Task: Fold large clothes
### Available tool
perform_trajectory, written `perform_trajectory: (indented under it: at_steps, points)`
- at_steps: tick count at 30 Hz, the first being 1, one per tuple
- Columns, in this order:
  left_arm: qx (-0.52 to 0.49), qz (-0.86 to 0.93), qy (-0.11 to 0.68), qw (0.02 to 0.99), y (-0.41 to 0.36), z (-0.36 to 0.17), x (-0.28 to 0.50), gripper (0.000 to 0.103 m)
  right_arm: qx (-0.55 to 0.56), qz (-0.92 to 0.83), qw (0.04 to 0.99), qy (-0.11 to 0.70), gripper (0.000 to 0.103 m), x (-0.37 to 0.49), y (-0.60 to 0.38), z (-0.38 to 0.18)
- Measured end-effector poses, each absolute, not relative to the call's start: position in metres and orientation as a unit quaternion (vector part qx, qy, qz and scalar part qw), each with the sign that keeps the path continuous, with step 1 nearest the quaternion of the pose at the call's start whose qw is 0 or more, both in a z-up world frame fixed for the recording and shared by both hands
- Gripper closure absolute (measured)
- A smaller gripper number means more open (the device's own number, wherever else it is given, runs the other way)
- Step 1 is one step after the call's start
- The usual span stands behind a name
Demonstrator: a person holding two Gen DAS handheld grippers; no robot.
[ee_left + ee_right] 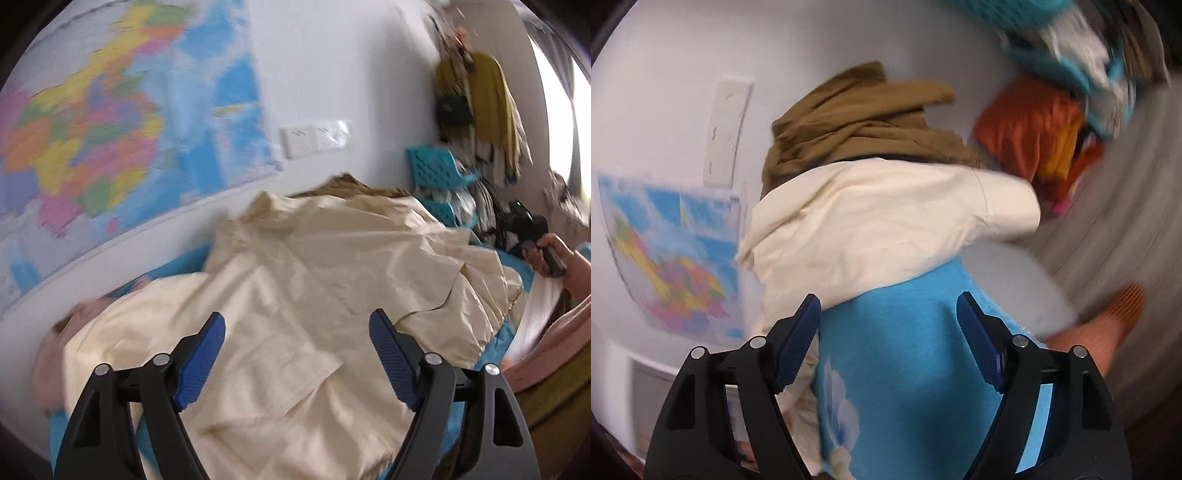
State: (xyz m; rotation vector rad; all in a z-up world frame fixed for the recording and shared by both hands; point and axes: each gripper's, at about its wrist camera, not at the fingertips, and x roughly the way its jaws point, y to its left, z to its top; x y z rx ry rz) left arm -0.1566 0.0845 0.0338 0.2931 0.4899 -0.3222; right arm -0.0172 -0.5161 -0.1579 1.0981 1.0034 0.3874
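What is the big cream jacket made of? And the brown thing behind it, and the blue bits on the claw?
The cream jacket looks like thin, smooth woven cloth, maybe cotton or nylon: it creases sharply. The brown garment looks softer and matte, falling in loose folds. The left claw has blue finger pads that look like ribbed rubber or plastic.

jacket [295,280] on bedsheet [905,332] | crumpled garment [857,118] behind jacket, against wall [332,55]

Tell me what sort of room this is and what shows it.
Most likely a bedroom or other lived-in room at home. A colourful wall map hangs above a blue flower-printed bedsheet, a cream jacket lies spread on it, and clothes hang crowded by the window.
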Motion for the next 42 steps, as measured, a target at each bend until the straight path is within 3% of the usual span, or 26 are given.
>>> perform_trajectory:
  at_steps: [2,5,9,12,14,15,17,20,22,25,26,31,38,39,40,42]
  points:
    - [0.156,-0.18,0.242,0.94,0.066,0.033,-0.143,0.023,0.542,0.183,0.68,0.458,0.025,-0.006,-0.517,-0.177]
    - [0.184,-0.211,0.242,0.929,0.028,0.036,-0.11,0.022,0.601,0.185,0.64,0.442,0.016,0.003,-0.532,-0.186]
    - [0.191,-0.25,0.244,0.917,-0.01,0.042,-0.072,0.021,0.646,0.198,0.58,0.455,0.017,0.032,-0.529,-0.203]
    - [0.194,-0.266,0.254,0.91,-0.041,0.04,-0.039,0.021,0.653,0.189,0.588,0.438,0.046,0.043,-0.538,-0.199]
    - [0.194,-0.278,0.261,0.904,-0.058,0.037,-0.022,0.021,0.635,0.181,0.615,0.43,0.087,0.047,-0.541,-0.192]
    - [0.193,-0.284,0.266,0.901,-0.067,0.034,-0.013,0.021,0.63,0.185,0.626,0.421,0.095,0.046,-0.542,-0.188]
    - [0.19,-0.295,0.28,0.894,-0.083,0.029,0.003,0.025,0.611,0.185,0.658,0.4,0.097,0.043,-0.546,-0.173]
    - [0.174,-0.328,0.309,0.875,-0.107,0.019,0.026,0.048,0.545,0.194,0.734,0.357,0.098,0.033,-0.546,-0.123]
    - [0.166,-0.35,0.334,0.859,-0.124,0.01,0.044,0.078,0.487,0.209,0.784,0.322,0.098,0.022,-0.541,-0.076]
    - [0.149,-0.341,0.373,0.85,-0.143,-0.004,0.08,0.098,0.391,0.24,0.848,0.263,0.098,-0.002,-0.522,0.0]
    - [0.139,-0.337,0.375,0.852,-0.145,-0.005,0.092,0.1,0.343,0.252,0.872,0.243,0.098,-0.014,-0.509,0.028]
    - [0.047,-0.348,0.383,0.854,-0.148,0.001,0.137,0.1,0.179,0.293,0.921,0.184,0.098,-0.06,-0.444,0.104]
    - [0.036,-0.335,0.376,0.863,-0.156,0.01,0.153,0.098,0.03,0.372,0.912,0.17,0.098,-0.075,-0.338,0.135]
    - [0.029,-0.338,0.369,0.866,-0.149,0.015,0.152,0.091,0.012,0.394,0.902,0.174,0.098,-0.072,-0.317,0.135]
    - [0.016,-0.335,0.358,0.871,-0.134,0.024,0.149,0.071,0.002,0.407,0.896,0.177,0.098,-0.071,-0.304,0.135]
    - [-0.01,-0.322,0.333,0.886,-0.099,0.039,0.146,0.05,-0.031,0.432,0.883,0.182,0.098,-0.067,-0.266,0.13]
